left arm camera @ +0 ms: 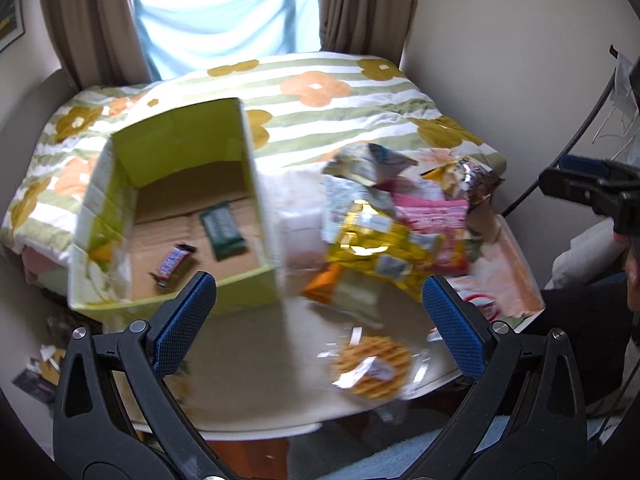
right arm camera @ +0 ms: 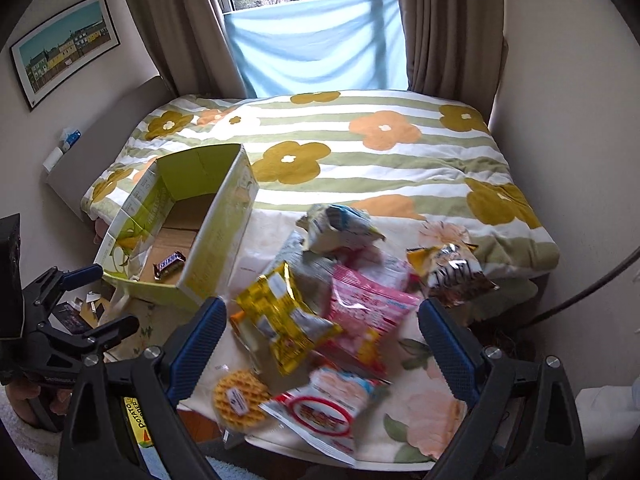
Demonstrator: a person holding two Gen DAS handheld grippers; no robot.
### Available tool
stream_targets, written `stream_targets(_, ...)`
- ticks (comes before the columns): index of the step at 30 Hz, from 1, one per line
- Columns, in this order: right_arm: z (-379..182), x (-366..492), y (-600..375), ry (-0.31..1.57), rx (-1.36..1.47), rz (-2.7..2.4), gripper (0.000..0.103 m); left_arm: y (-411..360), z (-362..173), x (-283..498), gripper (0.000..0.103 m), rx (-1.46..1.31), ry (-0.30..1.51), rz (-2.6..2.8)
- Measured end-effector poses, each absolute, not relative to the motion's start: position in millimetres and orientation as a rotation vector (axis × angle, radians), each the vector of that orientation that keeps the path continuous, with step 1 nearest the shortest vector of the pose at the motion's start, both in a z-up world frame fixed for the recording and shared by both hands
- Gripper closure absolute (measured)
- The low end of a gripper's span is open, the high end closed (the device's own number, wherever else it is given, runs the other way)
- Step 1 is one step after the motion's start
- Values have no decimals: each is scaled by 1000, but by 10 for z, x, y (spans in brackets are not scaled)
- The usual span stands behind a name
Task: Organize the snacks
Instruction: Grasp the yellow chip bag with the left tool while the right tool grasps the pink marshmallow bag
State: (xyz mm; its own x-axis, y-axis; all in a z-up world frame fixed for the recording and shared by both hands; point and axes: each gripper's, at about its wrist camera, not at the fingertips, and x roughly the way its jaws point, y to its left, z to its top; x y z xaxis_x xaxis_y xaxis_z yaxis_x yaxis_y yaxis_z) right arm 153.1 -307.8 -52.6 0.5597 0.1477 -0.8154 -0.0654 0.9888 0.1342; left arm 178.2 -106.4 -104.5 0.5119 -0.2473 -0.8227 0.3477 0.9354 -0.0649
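Through the left wrist view, the left gripper is seen with its jaws spread wide and nothing between them, held above the table. A green cardboard box stands to the left, open at the top, with a small chocolate bar and a dark green packet lying on its floor. A wrapped waffle lies just ahead of the fingers, and a heap of snack bags is piled beyond it.

From the right wrist view, the right gripper is likewise shown wide apart and empty, above the same heap. A yellow bag, a pink bag and a red-and-white bag overlap one another. The bags are judged light, crinkly and slippery, with air-filled bodies that would give under pressure; a hold on a flat sealed edge is advised. The waffle is judged brittle and is best pinched lightly across its wrapper.
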Motion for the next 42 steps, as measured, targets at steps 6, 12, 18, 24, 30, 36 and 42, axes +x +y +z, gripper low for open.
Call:
stream_targets(6, -728, 1387, -3424, 1003, 96, 158, 7, -1567, -1303, 1907, 0, 18, 1062, -297)
stream_targets(12, -1025, 1382, -3671, 1042, 160, 156, 7, -1885, -1605, 2209, 0, -51, 1148, -207)
stream_targets(18, -1317, 1483, -3760, 1072, 224, 144, 7, -2039, -1973, 2501, 1, -95, 1211, -95)
stream_targets(24, -1576, 1669, -3729, 1098, 243, 148, 7, -2004, -2333, 2649, 1, -135, 1266, -16)
stream_targets(30, -1781, 1801, -3692, 1130, 281, 164, 7, -2021, -2507, 2741, 10, -156, 1292, -17)
stream_targets(36, -1914, 1904, -3623, 1157, 305, 168, 7, -1980, -2581, 2759, 24, -173, 1297, -18)
stream_targets(42, -2045, 1957, -3591, 1179, 339, 158, 7, -1928, -2542, 2692, 34, -177, 1278, -35)
